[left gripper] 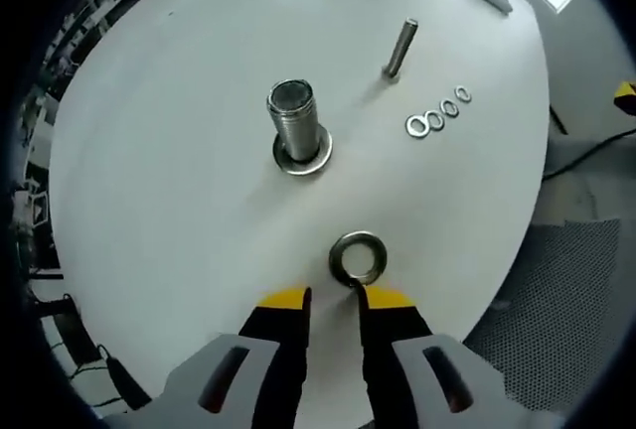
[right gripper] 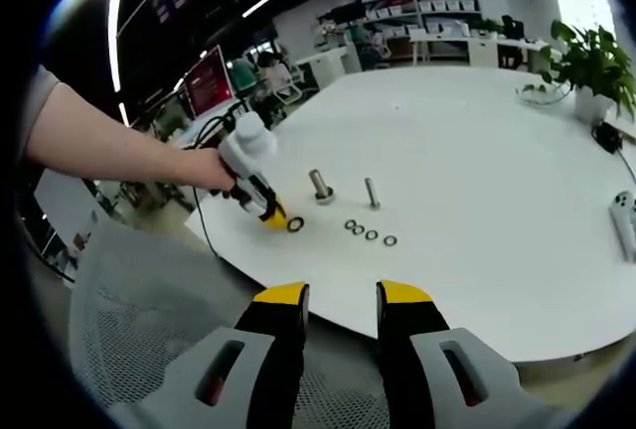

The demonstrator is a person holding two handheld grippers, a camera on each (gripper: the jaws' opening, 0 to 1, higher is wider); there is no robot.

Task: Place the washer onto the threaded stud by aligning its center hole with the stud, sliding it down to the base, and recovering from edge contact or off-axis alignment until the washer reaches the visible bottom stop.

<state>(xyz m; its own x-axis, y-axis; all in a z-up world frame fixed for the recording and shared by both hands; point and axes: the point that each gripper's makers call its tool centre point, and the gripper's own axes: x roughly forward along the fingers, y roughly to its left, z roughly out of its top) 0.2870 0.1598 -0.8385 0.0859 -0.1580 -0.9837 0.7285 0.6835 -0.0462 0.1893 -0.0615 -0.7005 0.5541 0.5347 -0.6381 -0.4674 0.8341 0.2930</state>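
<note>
The washer [left gripper: 359,258] lies flat on the white table [left gripper: 169,171], touching the tip of one jaw of the left gripper [left gripper: 335,298], whose jaws are spread. The wide stud [left gripper: 295,123] stands apart beyond it. The right gripper [right gripper: 343,295] hangs with jaws spread, holding nothing.

Two claws were at work, the left claw [left gripper: 335,296] and the right claw [right gripper: 343,295]. On the one white bench [left gripper: 149,201] stood two threaded studs: one thick stud [left gripper: 294,116] and one thin stud [left gripper: 400,48]. I counted one big washer [left gripper: 359,258], one washer at the thick stud's base [left gripper: 303,161], and four small washers in a row [left gripper: 437,113]. One potted plant [right gripper: 588,67] stood on the bench.
</note>
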